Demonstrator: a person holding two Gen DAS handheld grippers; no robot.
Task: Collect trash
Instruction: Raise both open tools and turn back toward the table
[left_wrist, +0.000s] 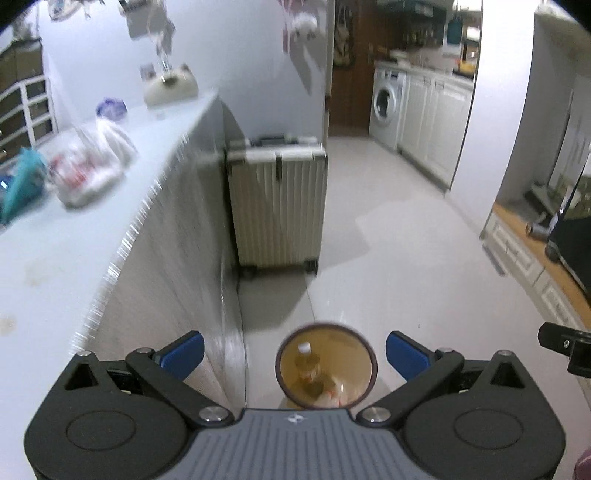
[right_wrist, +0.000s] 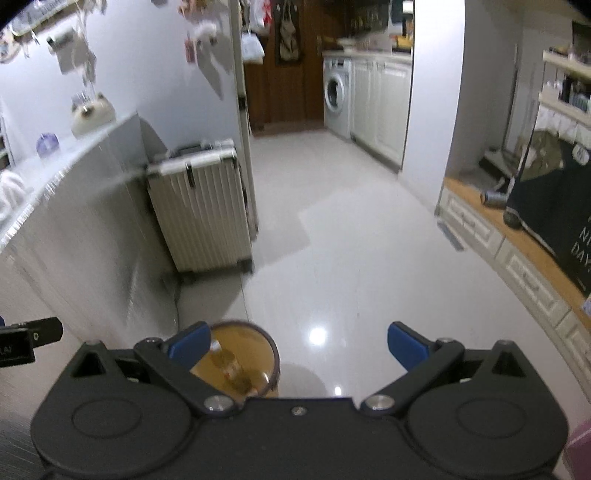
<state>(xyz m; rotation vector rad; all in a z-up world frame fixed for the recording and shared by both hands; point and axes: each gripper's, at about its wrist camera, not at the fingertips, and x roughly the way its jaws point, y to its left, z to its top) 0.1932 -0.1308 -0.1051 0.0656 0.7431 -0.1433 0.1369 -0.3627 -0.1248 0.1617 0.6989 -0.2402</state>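
- Hovering above the round amber-walled waste bin with the dark rim (left_wrist: 327, 365), your left gripper (left_wrist: 294, 354) has its blue-padded fingers (left_wrist: 183, 355) spread wide with nothing between them; the bin sits on the glossy pale tiled floor (left_wrist: 388, 258), close to the foot of the white counter (left_wrist: 74, 236).
- You carry the right gripper (right_wrist: 299, 349) just as bare, jaws apart and empty, with the same bin low and left in its view, partly behind its left finger.
- Inside the bin you can already make out a clear plastic bottle with a white cap (left_wrist: 307, 360) and a crumpled pale scrap (left_wrist: 334, 393) beside it, so part of the collecting looks done.
- On the counter, well apart from the bin, there remain a crumpled clear plastic bag with red print (left_wrist: 86, 173) and a teal wrapper (left_wrist: 22, 181) (both blurred, so whether they count as trash is a judgement).
- You have, by this reading, at least one more trip to the counter ahead; the ribbed cream suitcase (left_wrist: 277, 206) against the wall stands clear of that path.
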